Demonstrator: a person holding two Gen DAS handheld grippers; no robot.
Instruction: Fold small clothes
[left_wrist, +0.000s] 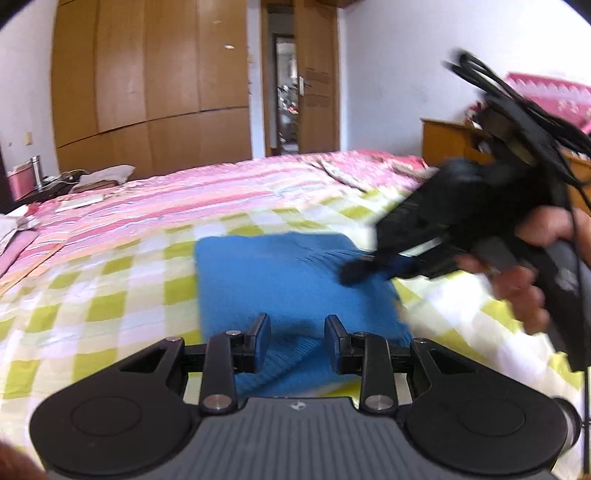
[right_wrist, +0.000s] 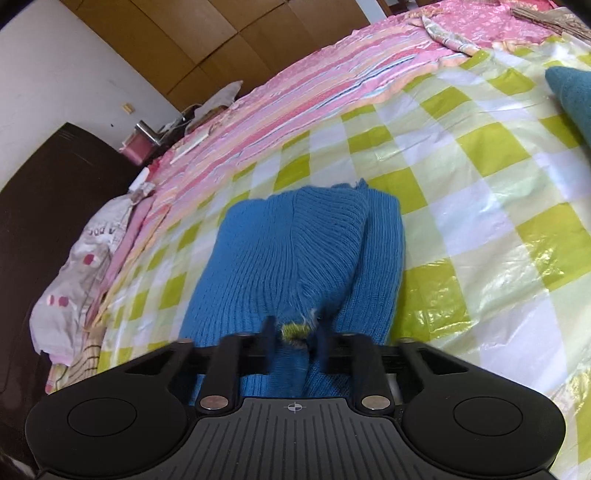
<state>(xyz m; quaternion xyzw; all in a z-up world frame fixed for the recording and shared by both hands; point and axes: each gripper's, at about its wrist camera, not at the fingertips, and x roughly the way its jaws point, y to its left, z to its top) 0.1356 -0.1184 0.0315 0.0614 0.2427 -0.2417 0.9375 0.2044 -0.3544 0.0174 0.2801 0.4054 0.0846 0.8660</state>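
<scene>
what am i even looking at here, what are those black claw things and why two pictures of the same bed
Each picture comes from a camera mounted on a hand-held gripper, looking forward along its two fingers; a person holds one in each hand. The left gripper is open above a folded blue knitted garment lying on a green-checked sheet on the bed. In the left view you also see the other tool, blurred, in the person's right hand. The right gripper has blue knit bunched between its fingers; blur hides whether it is clamped. A second blue-green cloth lies further off.
</scene>
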